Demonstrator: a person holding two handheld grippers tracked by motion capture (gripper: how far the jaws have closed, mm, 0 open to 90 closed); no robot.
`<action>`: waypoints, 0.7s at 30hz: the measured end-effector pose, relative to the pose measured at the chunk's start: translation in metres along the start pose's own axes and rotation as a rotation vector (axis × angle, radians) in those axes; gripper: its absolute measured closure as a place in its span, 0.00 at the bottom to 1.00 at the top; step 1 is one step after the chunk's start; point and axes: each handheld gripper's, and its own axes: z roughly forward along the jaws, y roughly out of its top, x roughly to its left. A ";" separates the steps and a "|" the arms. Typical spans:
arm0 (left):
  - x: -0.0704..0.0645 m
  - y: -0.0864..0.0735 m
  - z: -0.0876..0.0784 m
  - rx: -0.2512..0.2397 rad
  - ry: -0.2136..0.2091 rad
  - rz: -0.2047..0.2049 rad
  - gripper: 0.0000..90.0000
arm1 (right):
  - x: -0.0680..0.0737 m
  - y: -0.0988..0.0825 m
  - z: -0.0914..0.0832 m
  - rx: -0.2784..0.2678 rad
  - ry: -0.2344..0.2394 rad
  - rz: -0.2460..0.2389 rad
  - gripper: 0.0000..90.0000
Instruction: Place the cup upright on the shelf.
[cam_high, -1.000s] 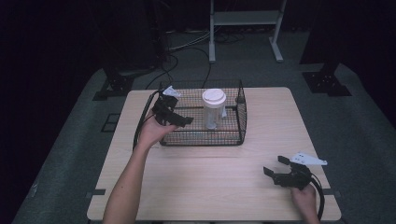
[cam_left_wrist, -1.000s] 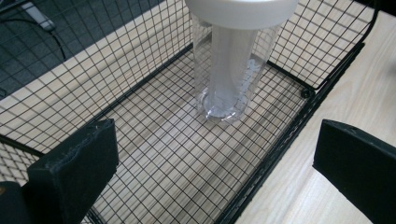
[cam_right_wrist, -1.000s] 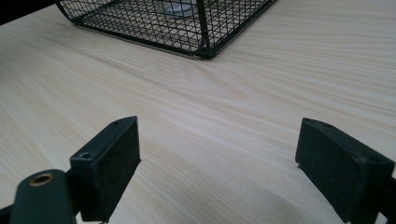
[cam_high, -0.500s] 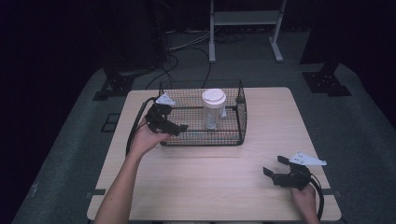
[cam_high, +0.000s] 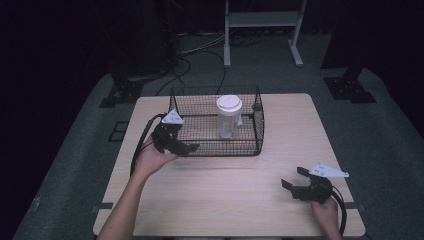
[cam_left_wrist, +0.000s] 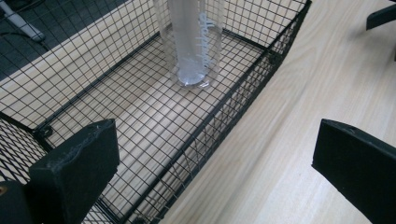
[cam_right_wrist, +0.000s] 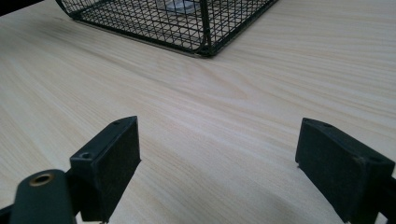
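Note:
A black wire basket (cam_high: 260, 120) stands at the back middle of the wooden table (cam_high: 240, 175). Inside it a clear plastic cup with a white lid (cam_high: 229, 115) stands upright. My left gripper (cam_high: 189, 148) hovers at the basket's front left corner, open and holding nothing. In the left gripper view one jaw hangs over the basket's near wall (cam_left_wrist: 224, 126) and the other over bare table, with the cup (cam_left_wrist: 194, 42) ahead. My right gripper (cam_high: 294, 179) rests open near the table's front right, pointing toward the basket's corner (cam_right_wrist: 205, 32).
Cables (cam_high: 200, 50) and a white metal stand (cam_high: 262, 20) lie on the dark floor behind the table. Black stand bases (cam_high: 350, 87) sit at the back left and right. Bare tabletop stretches between the two grippers.
My left gripper has drawn back out of the basket toward its front left corner, and sits lower. The right gripper has stayed put.

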 end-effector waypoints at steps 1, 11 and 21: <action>-0.001 -0.001 0.000 0.002 0.000 0.002 0.00 | 0.000 0.000 0.000 0.000 0.000 -0.001 0.14; -0.009 -0.017 -0.005 -0.005 -0.008 0.003 0.00 | -0.001 0.000 0.000 0.000 -0.003 0.009 0.14; -0.015 -0.033 -0.005 -0.008 -0.018 -0.003 0.00 | -0.002 0.000 0.000 -0.001 -0.005 0.020 0.14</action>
